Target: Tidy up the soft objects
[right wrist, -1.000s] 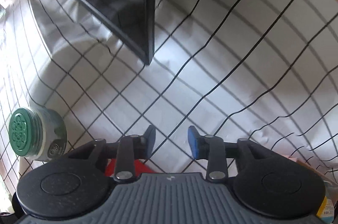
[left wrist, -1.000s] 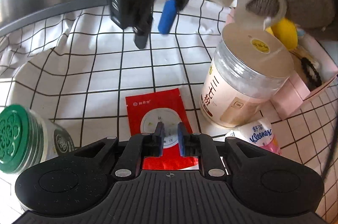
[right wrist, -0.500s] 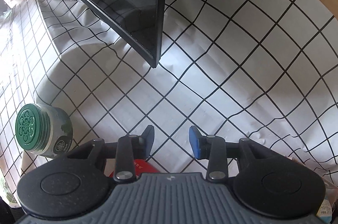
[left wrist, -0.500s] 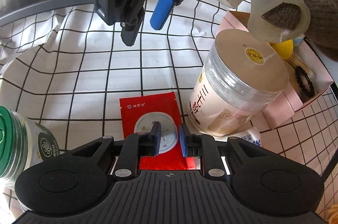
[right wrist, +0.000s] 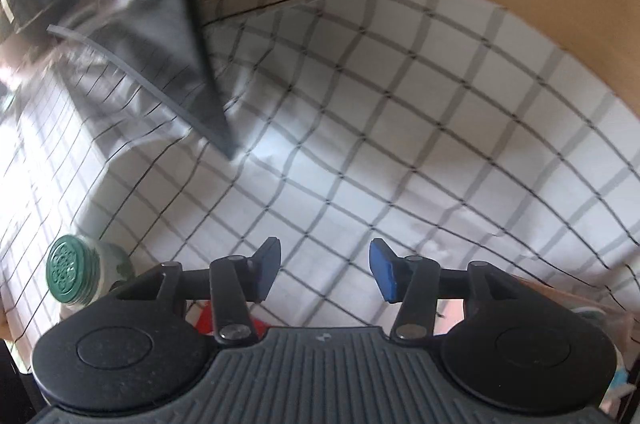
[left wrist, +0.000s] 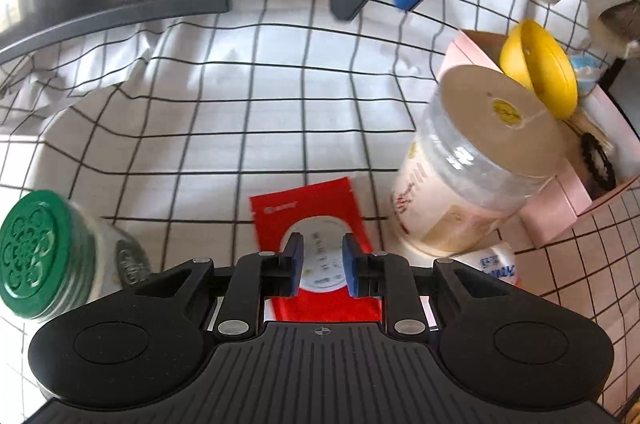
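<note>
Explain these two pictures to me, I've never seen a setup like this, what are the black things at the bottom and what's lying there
Each picture comes from a camera on a hand-held two-finger gripper, looking along its fingers. The left gripper hovers over a red packet on the checked cloth, jaws opening, nothing held. Around it stand a green-lidded jar, a large clear jar, a tissue pack and a pink box holding a yellow item. The right gripper is empty too, jaws opening above the cloth.

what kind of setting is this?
Likely a home tabletop: a white black-grid tablecloth, a clear beige-lidded jar of powder, and a pink cardboard box of small household items.
</note>
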### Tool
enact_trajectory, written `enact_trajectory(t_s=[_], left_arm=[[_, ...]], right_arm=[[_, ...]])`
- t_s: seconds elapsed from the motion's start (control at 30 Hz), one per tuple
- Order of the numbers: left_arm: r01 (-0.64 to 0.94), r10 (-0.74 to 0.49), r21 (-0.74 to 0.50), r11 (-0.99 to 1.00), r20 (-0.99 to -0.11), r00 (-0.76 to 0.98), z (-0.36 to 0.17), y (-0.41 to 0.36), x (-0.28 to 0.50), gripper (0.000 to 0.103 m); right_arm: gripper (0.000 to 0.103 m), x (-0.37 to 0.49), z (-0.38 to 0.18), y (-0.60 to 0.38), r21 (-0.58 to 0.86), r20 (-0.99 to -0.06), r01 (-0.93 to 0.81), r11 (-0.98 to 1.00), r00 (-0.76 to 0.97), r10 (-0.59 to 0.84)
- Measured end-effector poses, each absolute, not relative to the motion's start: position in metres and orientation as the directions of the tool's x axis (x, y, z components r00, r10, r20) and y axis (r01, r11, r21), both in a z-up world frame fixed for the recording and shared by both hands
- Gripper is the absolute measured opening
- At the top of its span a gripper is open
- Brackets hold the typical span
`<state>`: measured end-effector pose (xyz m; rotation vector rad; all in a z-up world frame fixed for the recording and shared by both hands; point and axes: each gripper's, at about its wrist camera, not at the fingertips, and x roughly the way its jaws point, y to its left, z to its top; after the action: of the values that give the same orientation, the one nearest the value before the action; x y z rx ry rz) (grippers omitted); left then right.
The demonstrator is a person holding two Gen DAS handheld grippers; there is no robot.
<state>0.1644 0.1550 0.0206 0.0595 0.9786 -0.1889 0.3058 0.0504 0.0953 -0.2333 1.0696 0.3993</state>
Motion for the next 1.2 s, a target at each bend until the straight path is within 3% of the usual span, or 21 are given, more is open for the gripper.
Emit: enact_trajectory(t_s=[0.17,0.47,0.73,0.8,0.87,0.93,0.97,1.1,1.2], left_arm=[[0.196,-0.104,-0.001,0.981,-0.850,0.516,0.016,0.139,0.163,0.027],[0.201,-0.131,-0.031,0.979,-0.853,0.506,0.014,0.134,0.167,0.029],[0.166,-0.229,-0.167,0.972,-0.832,0.506,0.015,0.148,0.171,0.029],[0.181,-0.212,-0.136,0.974,-0.832,0.513,0.016,0.149,0.169,0.024],[0.190,-0.162,-0.070,0.979,-0.835,0.526,0.015,0.149,0.167,0.029],[0.180,-0.128,-0.035,0.983,-0.835,0.535,0.015,0.155,0.166,0.045],[0.174,-0.106,-0.012,0.985,-0.836,0.539,0.015,0.159,0.165,0.047],[0.140,-0.014,0.076,0.987,-0.836,0.549,0.018,0.172,0.162,0.042],[0.135,-0.094,-0.021,0.991,-0.825,0.557,0.030,0.178,0.157,0.042]], right_arm=[[0.055,0.304,0.105,0.017,0.000,-0.863,-0.350,0.937,0.473,0.177],[0.055,0.296,0.107,-0.007,0.048,-0.863,-0.310,0.950,0.466,0.196],[0.057,0.291,0.107,-0.005,0.065,-0.861,-0.317,0.946,0.461,0.214],[0.057,0.291,0.107,-0.007,0.071,-0.860,-0.312,0.947,0.462,0.217],[0.057,0.291,0.107,-0.010,0.073,-0.859,-0.306,0.949,0.464,0.215],[0.058,0.291,0.106,-0.011,0.072,-0.860,-0.304,0.950,0.463,0.213],[0.058,0.290,0.105,-0.012,0.072,-0.861,-0.302,0.951,0.463,0.212],[0.058,0.289,0.104,-0.014,0.077,-0.859,-0.296,0.952,0.465,0.213],[0.058,0.288,0.104,-0.019,0.083,-0.851,-0.287,0.954,0.478,0.218]])
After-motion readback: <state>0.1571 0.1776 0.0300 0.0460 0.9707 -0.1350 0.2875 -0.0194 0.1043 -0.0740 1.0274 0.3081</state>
